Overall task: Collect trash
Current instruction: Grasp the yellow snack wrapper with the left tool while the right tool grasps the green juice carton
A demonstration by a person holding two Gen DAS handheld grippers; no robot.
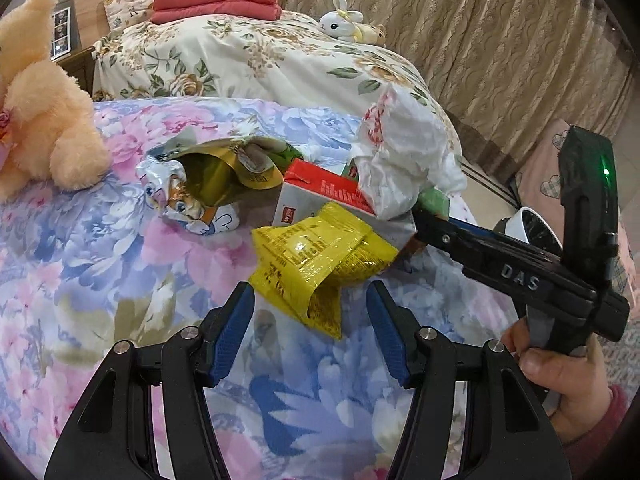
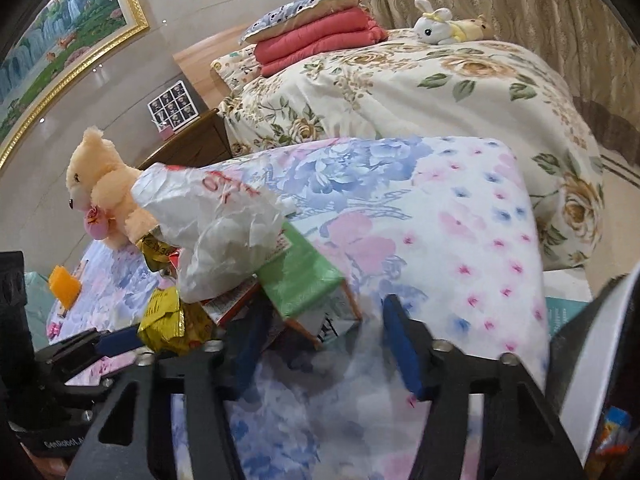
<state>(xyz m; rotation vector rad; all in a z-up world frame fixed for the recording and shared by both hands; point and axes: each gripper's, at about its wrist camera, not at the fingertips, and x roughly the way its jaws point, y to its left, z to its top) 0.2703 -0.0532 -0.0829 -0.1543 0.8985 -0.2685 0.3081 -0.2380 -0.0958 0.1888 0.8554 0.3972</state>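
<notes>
Trash lies in a heap on the blue-pink floral bedspread (image 1: 120, 264). A yellow wrapper (image 1: 316, 264) is nearest, its lower end reaching between the fingers of my left gripper (image 1: 312, 320), which is open with neither pad pressing on it. Behind it are a red-white carton (image 1: 316, 196), a gold foil bag (image 1: 200, 184) and a crumpled white plastic bag (image 1: 400, 160). My right gripper (image 2: 320, 340) is open at the green carton (image 2: 300, 280), whose near corner sits between the fingers. The white bag (image 2: 216, 232) rests on that carton.
A peach teddy bear (image 1: 36, 120) sits left of the heap. Behind is a second bed with a flowered cover (image 2: 400, 88), red folded quilts (image 2: 320, 36) and a white bunny plush (image 2: 436, 24). A white bin rim (image 2: 592, 360) stands at the right. A hand (image 1: 560, 376) grips the right tool.
</notes>
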